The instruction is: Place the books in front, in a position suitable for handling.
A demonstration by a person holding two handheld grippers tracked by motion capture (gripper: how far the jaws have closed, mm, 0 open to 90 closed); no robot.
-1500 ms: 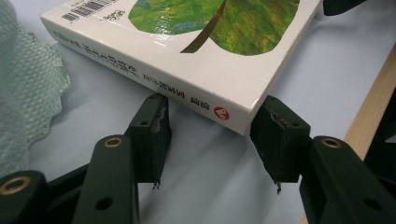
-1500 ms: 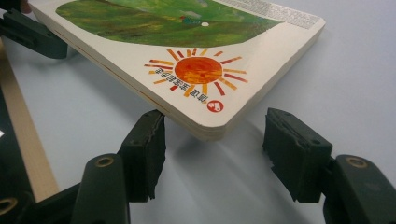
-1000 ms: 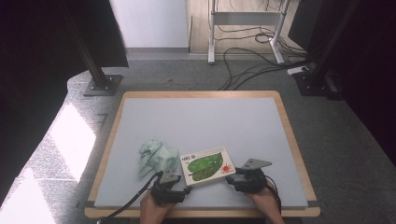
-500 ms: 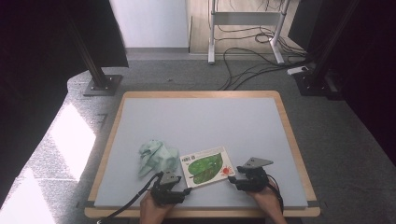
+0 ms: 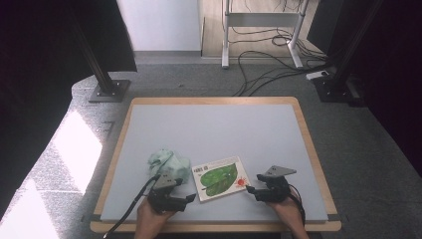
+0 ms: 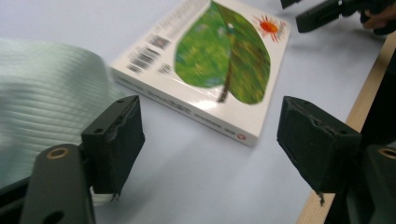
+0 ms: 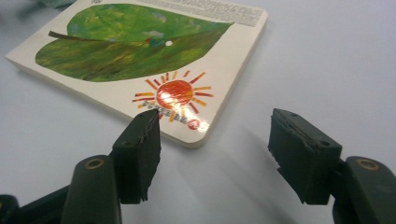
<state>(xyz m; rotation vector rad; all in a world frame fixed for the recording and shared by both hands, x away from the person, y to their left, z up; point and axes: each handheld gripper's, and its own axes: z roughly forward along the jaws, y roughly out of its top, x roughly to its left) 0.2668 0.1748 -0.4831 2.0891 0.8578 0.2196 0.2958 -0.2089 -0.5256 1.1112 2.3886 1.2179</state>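
Observation:
A white board book (image 5: 220, 178) with a green leaf and a red sun on its cover lies flat near the table's front edge. A crumpled pale green cloth (image 5: 168, 163) sits against its left side. My left gripper (image 5: 191, 198) hovers just left of the book's near corner. Its jaws have just been opening and have only bare table between them (image 6: 210, 140), with the book (image 6: 210, 60) ahead and the cloth (image 6: 42, 107) beside one jaw. My right gripper (image 5: 250, 190) is at the book's right corner. Its jaws have also been opening, and nothing is gripped (image 7: 215, 154). The sun corner of the book (image 7: 177, 98) lies just ahead.
The grey table top has a wooden rim (image 5: 318, 164), close to both hands at the front. On the floor behind the table are black cables (image 5: 268, 74), a stand base (image 5: 107, 89) and a white desk frame (image 5: 259, 20). My right gripper (image 6: 322, 11) shows far off in the left gripper view.
My left gripper has lifted slightly and edged off the book's near left corner. The jaws of both grippers stand wider apart. The book and the cloth have not moved.

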